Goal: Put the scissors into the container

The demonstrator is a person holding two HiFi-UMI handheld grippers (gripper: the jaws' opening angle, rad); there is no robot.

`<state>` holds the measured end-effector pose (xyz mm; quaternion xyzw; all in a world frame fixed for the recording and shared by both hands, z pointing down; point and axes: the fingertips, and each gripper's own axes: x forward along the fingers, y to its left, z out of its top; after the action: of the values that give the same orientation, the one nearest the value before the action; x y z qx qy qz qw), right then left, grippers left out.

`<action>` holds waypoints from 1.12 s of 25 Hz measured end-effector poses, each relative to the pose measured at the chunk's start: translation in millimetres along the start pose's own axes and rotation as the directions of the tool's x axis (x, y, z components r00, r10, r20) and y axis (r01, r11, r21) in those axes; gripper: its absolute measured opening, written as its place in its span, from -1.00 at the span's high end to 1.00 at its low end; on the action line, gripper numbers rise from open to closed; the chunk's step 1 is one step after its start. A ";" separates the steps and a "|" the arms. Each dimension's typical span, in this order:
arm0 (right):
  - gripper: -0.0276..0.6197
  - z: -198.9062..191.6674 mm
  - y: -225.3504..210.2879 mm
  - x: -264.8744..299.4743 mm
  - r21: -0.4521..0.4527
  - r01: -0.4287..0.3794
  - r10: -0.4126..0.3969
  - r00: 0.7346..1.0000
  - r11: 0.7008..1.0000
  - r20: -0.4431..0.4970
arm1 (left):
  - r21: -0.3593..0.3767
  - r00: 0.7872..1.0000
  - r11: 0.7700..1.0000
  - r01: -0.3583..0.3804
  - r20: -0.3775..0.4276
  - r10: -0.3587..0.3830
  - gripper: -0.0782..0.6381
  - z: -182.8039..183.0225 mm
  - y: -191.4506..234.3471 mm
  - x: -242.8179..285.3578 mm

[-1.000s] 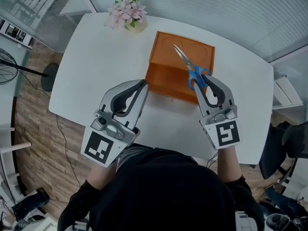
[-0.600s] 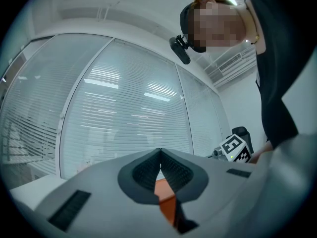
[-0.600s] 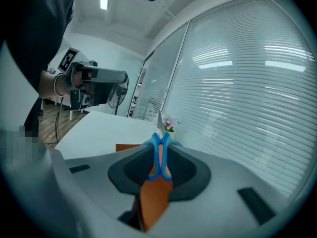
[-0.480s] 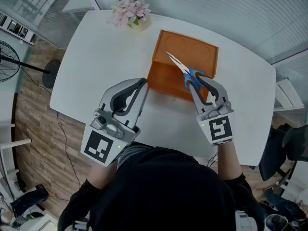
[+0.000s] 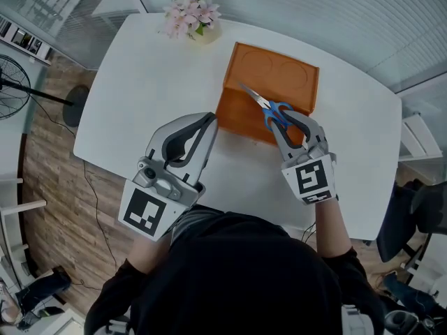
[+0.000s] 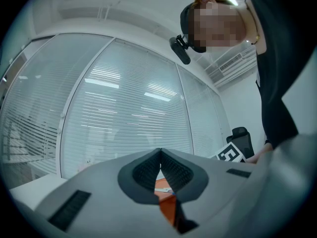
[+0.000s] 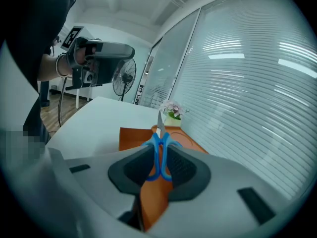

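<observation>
- Pinches the blue-handled scissors by the handle loops in the right gripper, pads pressed on both sides of the loops.
- Points the closed blades away from the person and toward the left, over the open top of the orange container; cannot tell whether the tip touches the inside.
- Shows, in the right gripper view, the handles standing between the jaws of the right gripper, the steel blade rising beyond them.
- Hangs the left gripper over the near part of the white table, tips just beside the container's near-left corner.
- Presses the left gripper's jaws together at the tips, nothing between them, as seen in the left gripper view.
- Places the container toward the far side of the table, with a small pot of pink flowers near the far edge, apart from it.
- Leaves the scissors not yet lying in the container.
</observation>
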<state>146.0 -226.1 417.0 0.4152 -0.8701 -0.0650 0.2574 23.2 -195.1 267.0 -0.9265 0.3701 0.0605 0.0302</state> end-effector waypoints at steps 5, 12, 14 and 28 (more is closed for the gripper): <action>0.64 -17.7 6.9 6.2 -0.004 -0.027 0.026 0.997 1.000 -0.070 | 0.000 1.000 1.000 -0.002 0.003 0.002 0.75 0.1 0.6 -2.2; 0.64 -29.3 14.4 15.3 -0.068 -0.068 0.059 0.989 0.995 -0.138 | 0.000 1.000 1.000 -0.007 0.011 0.007 0.74 2.8 1.9 -4.7; 0.64 -32.3 16.8 17.4 -0.095 -0.083 0.067 0.985 0.992 -0.157 | 0.000 1.000 1.000 -0.009 0.010 0.009 0.74 3.0 2.3 -5.7; 0.64 -43.4 22.4 31.5 -0.147 -0.139 0.100 0.964 0.979 -0.247 | -0.002 1.000 1.000 -0.015 0.011 0.016 0.74 2.1 5.4 -7.9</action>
<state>135.9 -231.0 474.0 0.3441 -0.8481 -0.0701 0.3968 13.6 -193.5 265.9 -0.9233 0.3771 0.0659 0.0310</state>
